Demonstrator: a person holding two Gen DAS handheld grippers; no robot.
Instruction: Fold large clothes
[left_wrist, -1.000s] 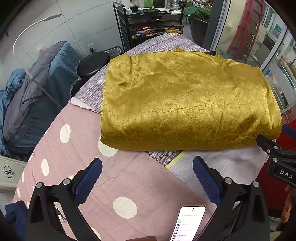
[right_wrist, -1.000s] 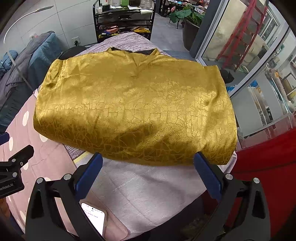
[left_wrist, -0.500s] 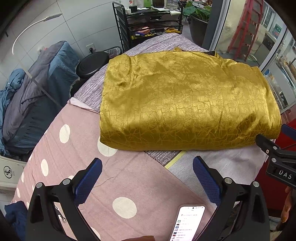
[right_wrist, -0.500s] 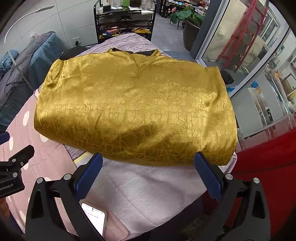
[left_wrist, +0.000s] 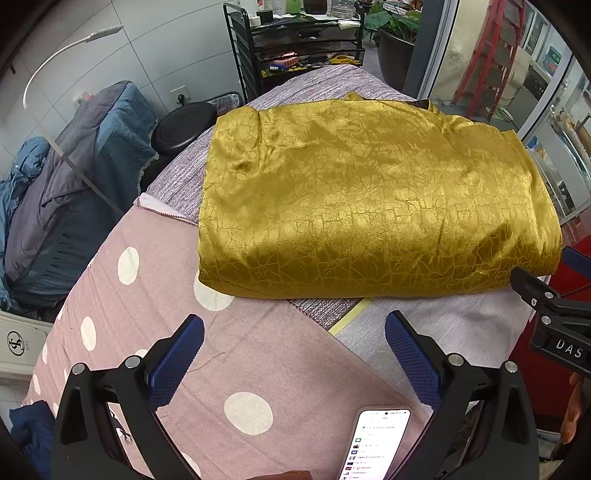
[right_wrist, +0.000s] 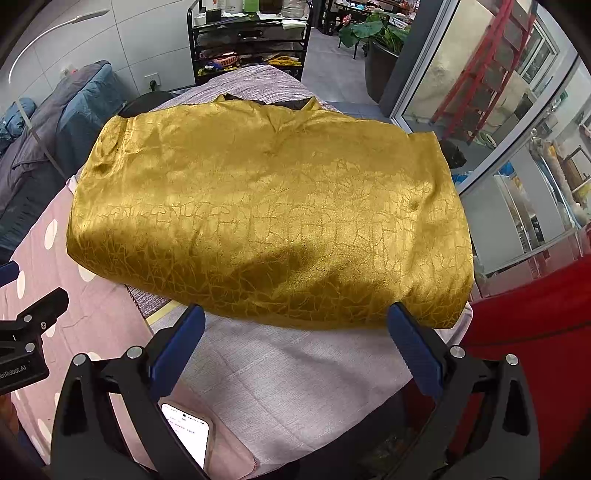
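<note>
garment (left_wrist: 369, 199) is laid on the table (right_wrist: 295, 373) as a broad gold rectangle, already doubled at least once: a rounded fold edge is seen along the near side, collar at the far side. it is spread over the grey striped cloth, with its near-left corner over the polka-dot sheet (left_wrist: 155, 317).

left gripper (left_wrist: 295, 350) is held wide open, nothing between the pads, short of the near fold edge and apart from it. right gripper (right_wrist: 297, 341) is likewise wide open and empty; its tips are seen just at the near edge of the garment, contact cannot be confirmed.

step is judged as between folds: cloth is flattened, no grasp is made yet. bundle is still wide, so one more fold across the long axis is probably needed.

next move calls for both near corners, or one short end, to be pinched through all layers at once. fabric looks slick and satin-like, so layers are expected to slide; a deep bite is advised.

phone (left_wrist: 376, 443) is lying at the table's near edge, well clear of the fold path.
</note>
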